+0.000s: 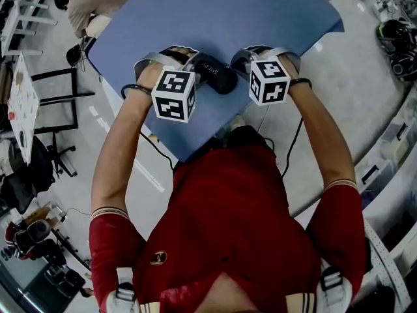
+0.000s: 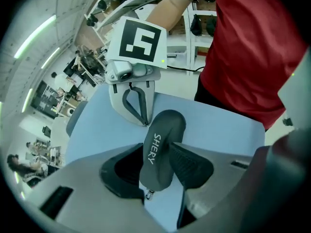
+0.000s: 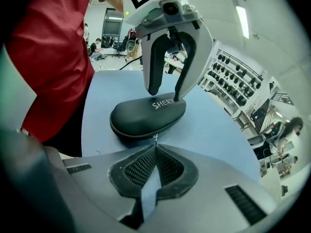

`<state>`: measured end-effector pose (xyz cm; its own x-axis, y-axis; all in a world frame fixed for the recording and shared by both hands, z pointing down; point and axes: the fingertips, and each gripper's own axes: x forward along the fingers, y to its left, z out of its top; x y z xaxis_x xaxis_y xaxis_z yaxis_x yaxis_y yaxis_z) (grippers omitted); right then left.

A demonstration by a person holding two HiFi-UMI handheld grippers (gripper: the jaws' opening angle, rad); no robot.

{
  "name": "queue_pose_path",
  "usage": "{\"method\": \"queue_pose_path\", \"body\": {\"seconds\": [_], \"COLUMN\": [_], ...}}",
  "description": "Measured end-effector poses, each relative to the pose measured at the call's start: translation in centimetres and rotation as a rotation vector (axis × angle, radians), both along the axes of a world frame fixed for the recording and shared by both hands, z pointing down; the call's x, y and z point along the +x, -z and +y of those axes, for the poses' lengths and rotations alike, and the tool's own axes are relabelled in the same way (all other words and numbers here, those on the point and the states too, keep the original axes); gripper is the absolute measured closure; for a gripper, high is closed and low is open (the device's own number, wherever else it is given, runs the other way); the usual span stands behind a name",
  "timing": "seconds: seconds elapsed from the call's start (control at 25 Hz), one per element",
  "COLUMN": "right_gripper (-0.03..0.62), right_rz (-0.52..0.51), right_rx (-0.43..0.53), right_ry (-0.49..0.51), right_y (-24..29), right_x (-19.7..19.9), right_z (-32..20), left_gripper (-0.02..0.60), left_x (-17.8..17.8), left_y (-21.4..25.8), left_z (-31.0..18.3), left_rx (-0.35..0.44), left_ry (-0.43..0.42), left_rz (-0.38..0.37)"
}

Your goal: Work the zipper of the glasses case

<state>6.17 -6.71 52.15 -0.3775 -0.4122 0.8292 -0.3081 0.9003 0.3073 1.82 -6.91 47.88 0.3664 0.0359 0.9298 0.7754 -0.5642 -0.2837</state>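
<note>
Glasses case (image 1: pixel 215 72), black and closed, flat on the blue bench (image 1: pixel 215 12). Lay with its long axis running across, from the left claw (image 2: pixel 154 173) toward the right claw (image 3: pixel 155 150). Straddled at one end by the left claw, released and spread wide, one pad brushing the lid with no squeeze apparent. Met along its long side seam by the right claw, clenched tight, tips right at the small metal zipper pull (image 3: pixel 155 138); pinched or only touched, could not tell. Judged nearer the zipper: the right claw, with travel likely lengthwise along the seam.
</note>
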Motion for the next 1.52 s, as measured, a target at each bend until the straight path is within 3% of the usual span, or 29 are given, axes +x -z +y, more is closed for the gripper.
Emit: {"method": "queue_pose_path", "body": {"seconds": [0.28,0.52,0.8,1.08,1.52], "right_gripper": [0.595,0.595,0.595,0.595,0.595], "right_rz": [0.039,0.062,0.044,0.032,-0.055], "right_rx": [0.005,-0.003,-0.036,-0.071,-0.087], "right_ry": [-0.002,-0.007,-0.061,-0.129,-0.362], "right_y": [-0.5,-0.5,-0.3,0.0,0.3], "right_x": [-0.1,-0.1,0.1,0.3,-1.5], "right_z": [-0.1,0.0,0.8,2.4,6.1], "left_gripper": [0.425,0.426,0.426,0.426,0.426], "left_x": [0.4,0.3,0.4,0.5,-0.1], "left_y": [-0.9,-1.2,-1.2,-1.3,-1.3], "left_z": [0.2,0.0,-0.2,-0.3,-0.3], "left_rx": [-0.108,-0.243,-0.336,-0.358,-0.364], "left_ry": [-0.114,-0.095,-0.069,-0.051,-0.045], "left_rz": [-0.119,-0.192,-0.17,-0.146,-0.086]}}
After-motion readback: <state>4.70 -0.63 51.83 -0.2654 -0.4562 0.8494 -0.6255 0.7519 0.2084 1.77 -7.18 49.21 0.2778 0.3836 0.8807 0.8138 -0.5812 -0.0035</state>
